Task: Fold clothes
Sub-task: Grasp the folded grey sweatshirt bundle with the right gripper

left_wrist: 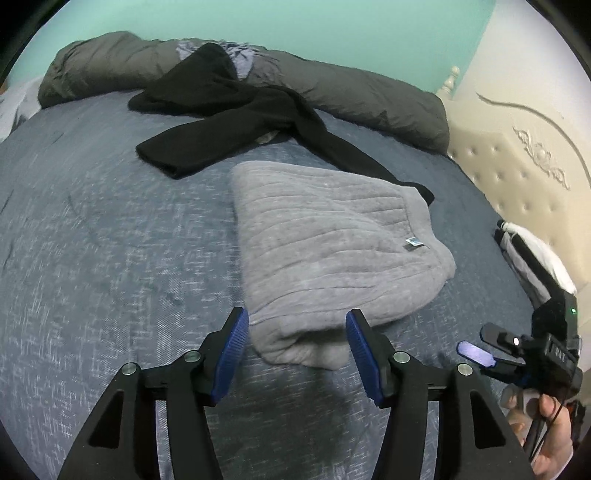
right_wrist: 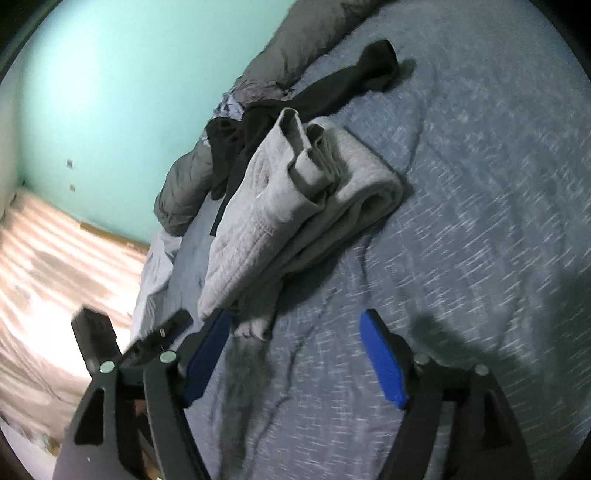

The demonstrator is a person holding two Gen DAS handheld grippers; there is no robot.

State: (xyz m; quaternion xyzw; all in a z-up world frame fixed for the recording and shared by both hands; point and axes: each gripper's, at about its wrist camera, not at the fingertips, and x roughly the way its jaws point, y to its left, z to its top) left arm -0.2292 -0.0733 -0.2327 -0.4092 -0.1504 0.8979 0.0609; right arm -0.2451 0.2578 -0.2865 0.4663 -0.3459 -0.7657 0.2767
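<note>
Grey folded garment (left_wrist: pixel 332 251) mid-bed (left_wrist: pixel 92 240); my left gripper (left_wrist: pixel 297 354) and right gripper (right_wrist: pixel 295 354) both gape, empty.

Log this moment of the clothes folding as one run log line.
stage: gray garment folded on bed | left gripper: open, empty | right gripper: open, empty | black garment: unfolded

Blue-grey bedspread (left_wrist: pixel 92 240), rolled olive-grey duvet (left_wrist: pixel 351 96) along a turquoise wall (left_wrist: pixel 295 22), cream tufted headboard (left_wrist: pixel 517 147), pale floor (right_wrist: pixel 55 258)
</note>
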